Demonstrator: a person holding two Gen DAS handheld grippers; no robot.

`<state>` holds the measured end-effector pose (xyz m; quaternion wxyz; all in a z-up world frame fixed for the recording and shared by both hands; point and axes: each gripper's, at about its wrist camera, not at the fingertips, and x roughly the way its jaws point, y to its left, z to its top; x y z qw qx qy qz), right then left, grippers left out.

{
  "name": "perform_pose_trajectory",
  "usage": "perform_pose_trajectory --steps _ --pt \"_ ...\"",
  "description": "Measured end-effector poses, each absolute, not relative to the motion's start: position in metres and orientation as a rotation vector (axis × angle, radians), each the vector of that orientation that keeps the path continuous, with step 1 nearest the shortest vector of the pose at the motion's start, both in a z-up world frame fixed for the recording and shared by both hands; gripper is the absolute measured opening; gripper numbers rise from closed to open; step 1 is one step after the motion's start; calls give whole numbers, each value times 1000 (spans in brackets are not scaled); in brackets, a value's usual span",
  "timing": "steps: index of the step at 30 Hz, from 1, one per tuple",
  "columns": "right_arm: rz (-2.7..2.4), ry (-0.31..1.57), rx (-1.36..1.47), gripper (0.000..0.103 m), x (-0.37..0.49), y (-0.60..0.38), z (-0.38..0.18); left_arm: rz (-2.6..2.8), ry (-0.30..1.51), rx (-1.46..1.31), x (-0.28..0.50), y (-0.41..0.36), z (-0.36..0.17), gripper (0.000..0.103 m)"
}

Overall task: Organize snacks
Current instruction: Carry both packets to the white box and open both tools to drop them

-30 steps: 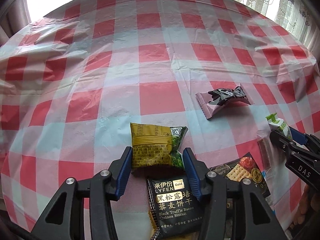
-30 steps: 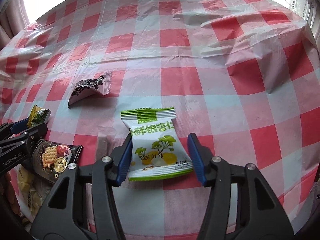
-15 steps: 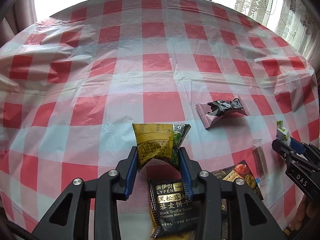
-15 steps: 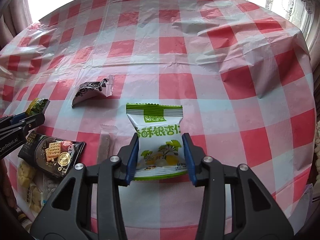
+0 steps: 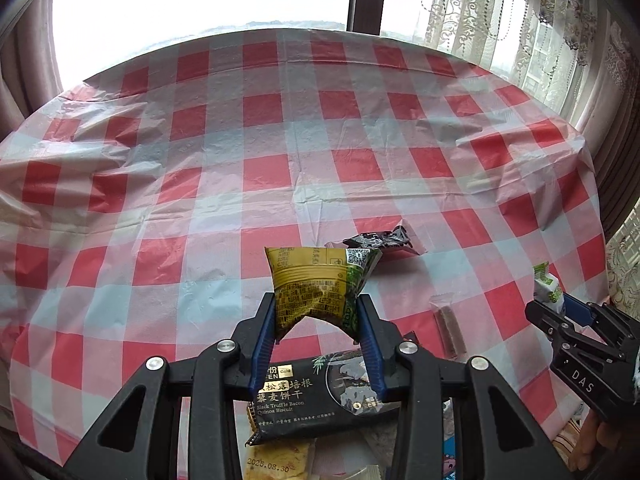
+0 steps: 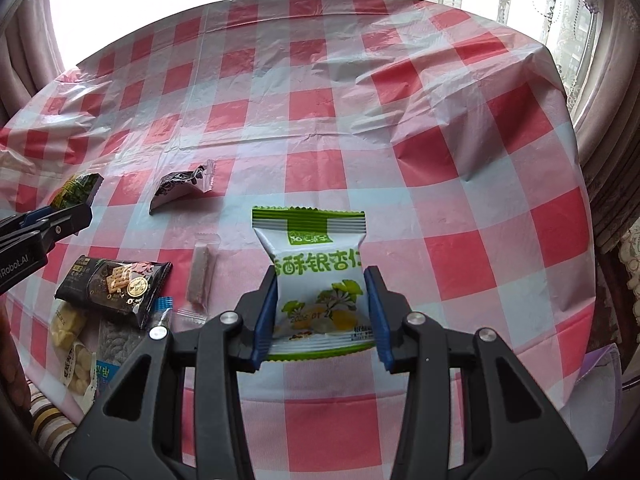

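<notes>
My left gripper [image 5: 318,316] is shut on a yellow-green snack packet [image 5: 316,280] and holds it up off the checked tablecloth [image 5: 256,176]; it also shows in the right wrist view [image 6: 76,190]. My right gripper [image 6: 322,314] is shut on a white and green snack packet [image 6: 316,272], lifted above the cloth; it also shows at the right of the left wrist view [image 5: 546,286]. A black biscuit packet [image 5: 320,396] lies below the left gripper, also seen in the right wrist view [image 6: 116,286].
A crumpled black and pink wrapper [image 6: 180,186] and a thin clear-wrapped bar [image 6: 200,276] lie on the cloth between the grippers. Several more snack packets [image 6: 72,340] lie piled at the near edge. A window and curtains [image 5: 500,20] stand behind the table.
Both grippers closed on their packets and lifted them off the cloth. Both views pulled up and back, so the far table edge and window show.
</notes>
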<state>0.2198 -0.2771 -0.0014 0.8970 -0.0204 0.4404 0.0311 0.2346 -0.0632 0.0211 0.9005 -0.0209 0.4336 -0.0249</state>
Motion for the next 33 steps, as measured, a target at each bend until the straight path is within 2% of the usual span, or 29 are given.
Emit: perform_pose_trajectory --steps 33 --pt "-143 931 132 45 90 -437 1 -511 982 186 147 -273 25 40"
